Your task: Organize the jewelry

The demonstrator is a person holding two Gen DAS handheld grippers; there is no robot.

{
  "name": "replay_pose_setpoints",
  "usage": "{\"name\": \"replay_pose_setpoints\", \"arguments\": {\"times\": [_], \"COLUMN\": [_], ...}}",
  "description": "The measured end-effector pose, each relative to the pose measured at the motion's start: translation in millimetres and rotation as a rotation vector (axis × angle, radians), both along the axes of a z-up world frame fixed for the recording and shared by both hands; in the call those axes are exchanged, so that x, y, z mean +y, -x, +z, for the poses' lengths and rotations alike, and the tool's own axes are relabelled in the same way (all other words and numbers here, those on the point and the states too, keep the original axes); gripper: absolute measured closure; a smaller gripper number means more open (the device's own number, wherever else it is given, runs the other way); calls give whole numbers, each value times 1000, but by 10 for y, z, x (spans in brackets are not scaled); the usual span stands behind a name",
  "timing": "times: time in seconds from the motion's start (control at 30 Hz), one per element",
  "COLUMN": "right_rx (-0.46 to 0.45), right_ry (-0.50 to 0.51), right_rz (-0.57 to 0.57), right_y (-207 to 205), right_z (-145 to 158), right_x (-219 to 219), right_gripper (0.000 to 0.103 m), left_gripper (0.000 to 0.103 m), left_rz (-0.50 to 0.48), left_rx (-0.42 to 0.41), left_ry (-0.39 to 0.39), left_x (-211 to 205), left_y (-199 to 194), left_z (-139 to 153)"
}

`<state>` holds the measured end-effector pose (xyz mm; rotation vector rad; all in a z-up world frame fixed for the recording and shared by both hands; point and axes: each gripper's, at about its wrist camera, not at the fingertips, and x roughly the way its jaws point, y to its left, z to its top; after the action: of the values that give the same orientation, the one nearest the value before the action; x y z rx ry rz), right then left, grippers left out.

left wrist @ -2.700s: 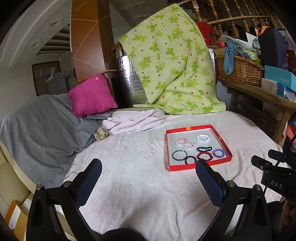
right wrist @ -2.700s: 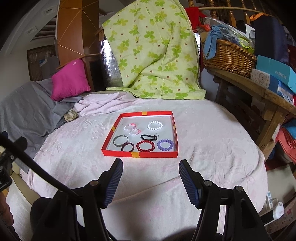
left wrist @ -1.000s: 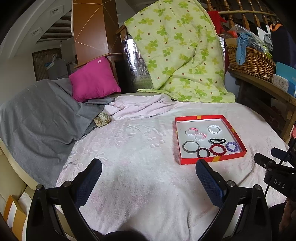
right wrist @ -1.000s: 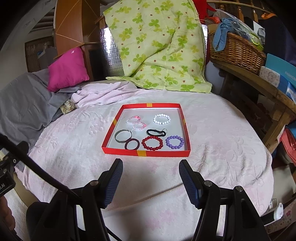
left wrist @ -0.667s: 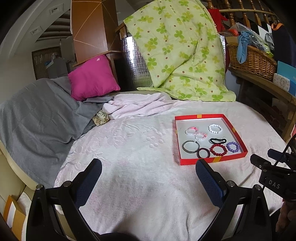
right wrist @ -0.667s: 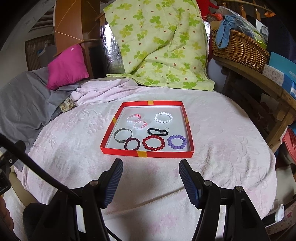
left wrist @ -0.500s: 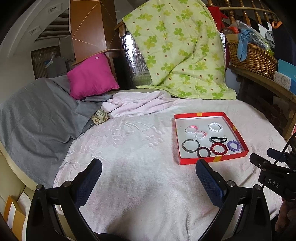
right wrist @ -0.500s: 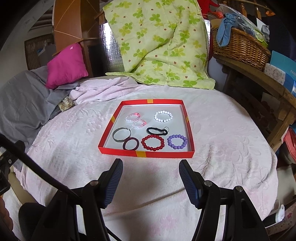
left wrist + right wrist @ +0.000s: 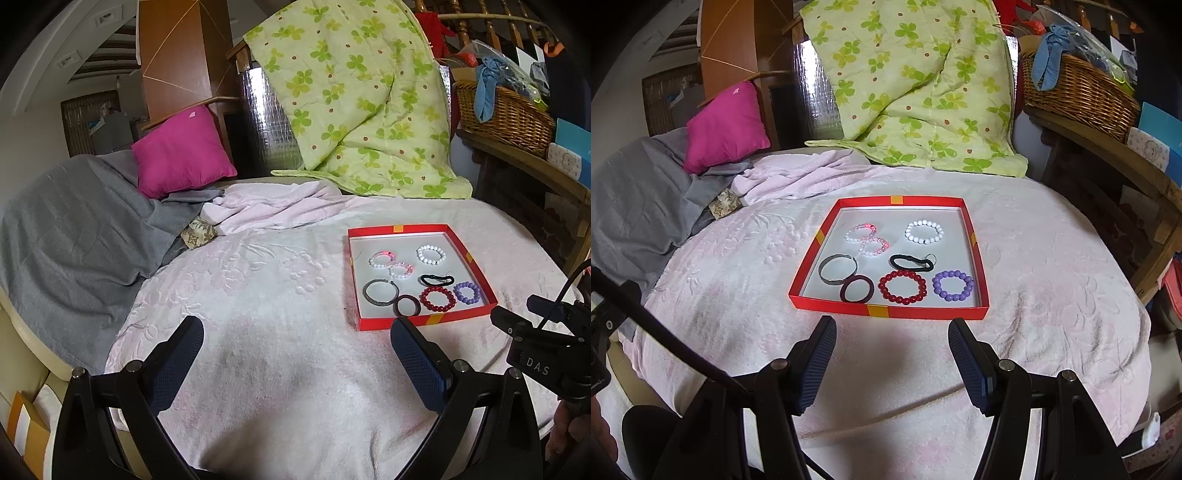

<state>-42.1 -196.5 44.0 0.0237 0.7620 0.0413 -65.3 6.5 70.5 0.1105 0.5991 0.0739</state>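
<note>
Here both grippers' jaws stand apart, empty; left gripper [image 9: 295, 343] hides red tray's [image 9: 408, 230] corner.

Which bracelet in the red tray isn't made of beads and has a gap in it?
The grey metal bangle, at the tray's left side. It is a smooth open band, leaning against the dark red hair tie; the others are beaded or closed loops.

The tray [image 9: 888, 311] lies on the blanket-covered bed [image 9: 1052, 295]. Inside it, two rows of bracelets: the far row holds a touching pair [image 9: 867, 238] at left and one beaded bracelet [image 9: 924, 232] at right. The near row holds four. A quilt [image 9: 912, 85] hangs behind the tray, a pillow [image 9: 726, 125] far left, a basket [image 9: 1078, 92] far right.
</note>
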Motion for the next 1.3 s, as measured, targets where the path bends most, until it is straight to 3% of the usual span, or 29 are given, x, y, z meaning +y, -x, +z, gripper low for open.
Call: {"name": "replay_pose_setpoints", "arguments": {"times": [1.3], "right_rx": [1], "right_ry": [-11], "right_rz": [23], "right_y": [-134], "right_z": [-12], "right_x": [81], "right_gripper": [36], "left_gripper": [2], "left_rz": [5], "left_rx": [8], "left_ry": [0], "left_x": [-14], "left_y": [-87], "left_z": [-6]}}
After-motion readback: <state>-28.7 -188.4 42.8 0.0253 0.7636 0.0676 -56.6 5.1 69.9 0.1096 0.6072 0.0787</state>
